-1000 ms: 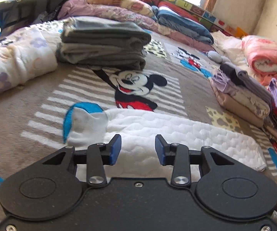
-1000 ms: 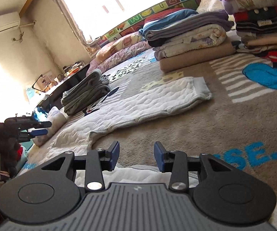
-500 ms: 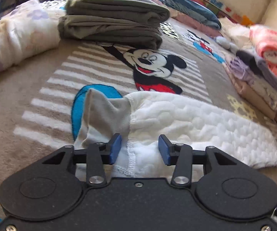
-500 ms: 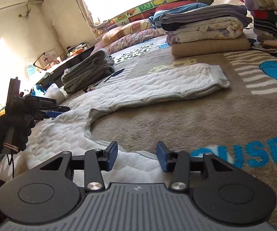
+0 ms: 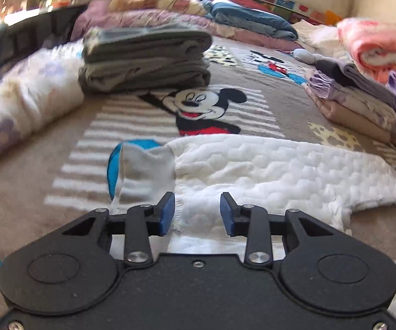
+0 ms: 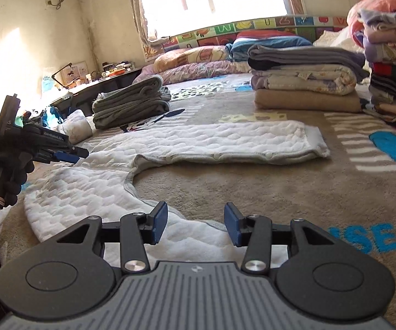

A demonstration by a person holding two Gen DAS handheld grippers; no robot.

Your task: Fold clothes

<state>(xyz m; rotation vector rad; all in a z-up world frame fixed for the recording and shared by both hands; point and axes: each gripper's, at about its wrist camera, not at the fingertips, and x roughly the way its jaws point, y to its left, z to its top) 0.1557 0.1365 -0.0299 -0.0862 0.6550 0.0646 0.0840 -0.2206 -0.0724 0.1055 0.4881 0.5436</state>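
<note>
A white quilted garment (image 5: 266, 170) with a grey cuff (image 5: 145, 170) lies flat on the Mickey Mouse carpet (image 5: 206, 107). In the right wrist view it (image 6: 214, 140) spreads in a curve, with snap buttons along one edge. My left gripper (image 5: 197, 213) is open and hovers just above the garment beside the cuff. It also shows in the right wrist view (image 6: 72, 155), at the left over the garment. My right gripper (image 6: 195, 221) is open, low over the garment's near edge.
A folded grey pile (image 5: 145, 60) lies beyond the garment, with a floral white bundle (image 5: 24, 101) to its left. Stacks of folded clothes (image 6: 305, 85) and a taller stack (image 6: 393, 63) stand at the right. Pillows and blankets (image 6: 198, 60) line the far wall.
The left gripper has tilted up and drawn back a little over the cuff end. The right gripper has lifted and turned to face the room. Both stay open.
</note>
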